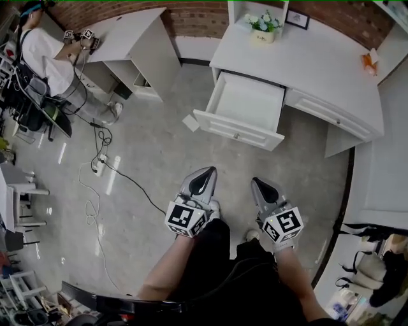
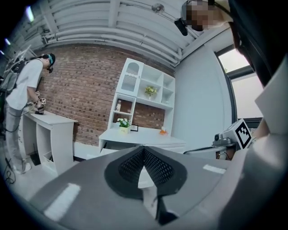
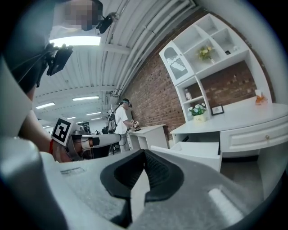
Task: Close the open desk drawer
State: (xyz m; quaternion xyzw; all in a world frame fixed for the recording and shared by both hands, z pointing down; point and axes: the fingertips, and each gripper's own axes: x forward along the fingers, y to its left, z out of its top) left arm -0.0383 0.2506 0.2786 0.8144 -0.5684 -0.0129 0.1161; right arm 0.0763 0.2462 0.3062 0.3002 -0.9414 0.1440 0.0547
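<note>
Both clenched, left hand-held gripper point(image 1: 205, 173) and right hand-held gripper point(image 1: 258, 184) hang well apart from the white, boxy, panelled drawer point(image 1: 247, 102) pulled out of the surface point(image 1: 331, 70).

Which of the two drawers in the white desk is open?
The left drawer in the head view, pulled out below the flower pot; the right drawer sits flush in the desk.

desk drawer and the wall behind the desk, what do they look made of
Drawer: probably white-painted wood or board, matte, with a panelled front and a small metal-looking knob. Wall: exposed reddish-brown brick, rough, with visible mortar lines.
</note>
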